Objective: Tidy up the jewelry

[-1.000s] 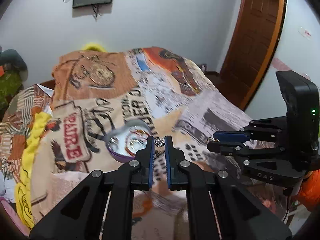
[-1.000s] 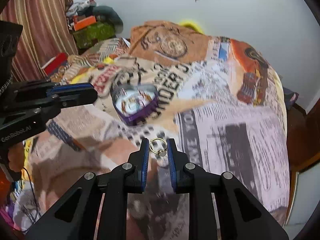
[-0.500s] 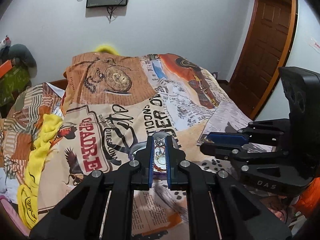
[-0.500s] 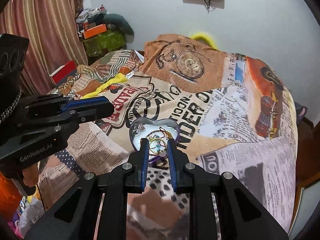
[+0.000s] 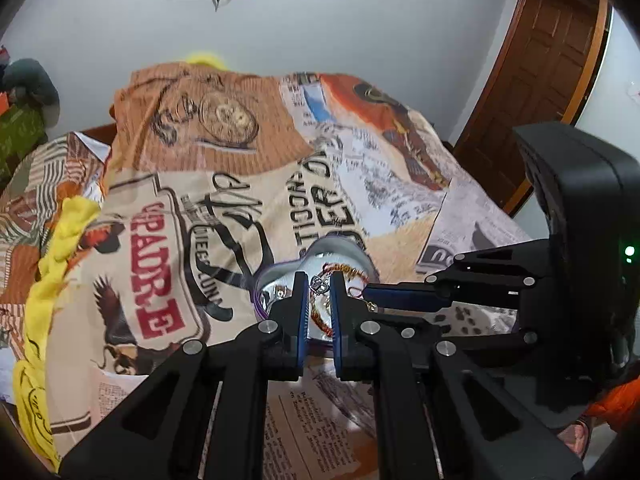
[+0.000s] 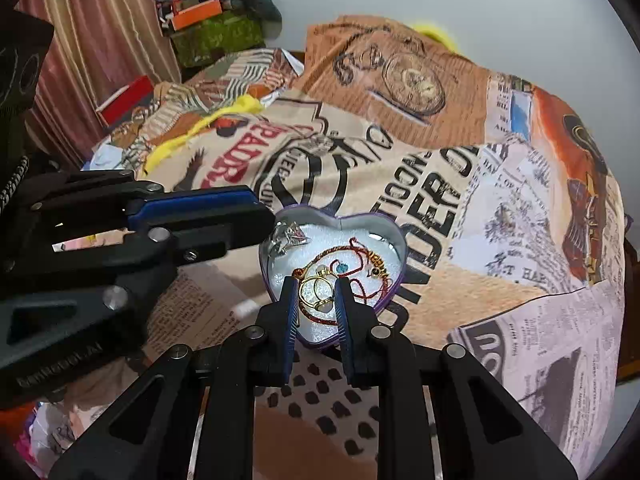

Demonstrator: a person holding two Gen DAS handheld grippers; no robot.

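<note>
From the left wrist view, the left gripper [image 5: 319,286] is pinching a small silver charm [image 5: 319,285] between its narrowly set blue fingertips, just above the heart-shaped tin [image 5: 340,245]. The tin is sitting on the bed [image 5: 192,208] with its printed patchwork cover, and a red thread bracelet [image 5: 347,269] is lying inside it. The right gripper [image 5: 384,300] is reaching in from the right, its fingertips over the tin's right rim.

From the right wrist view, the right gripper [image 6: 317,294] is standing a little apart over the tin's [image 6: 396,240] near half, a gold ring [image 6: 316,292] showing between its fingers; whether the pads are touching the ring I cannot tell. Inside the tin, a silver piece [image 6: 289,236] is lying at the far left and the red thread bracelet [image 6: 360,264] in the middle. The left gripper [image 6: 256,216] is coming in from the left, its tips at the tin's left rim.
</note>
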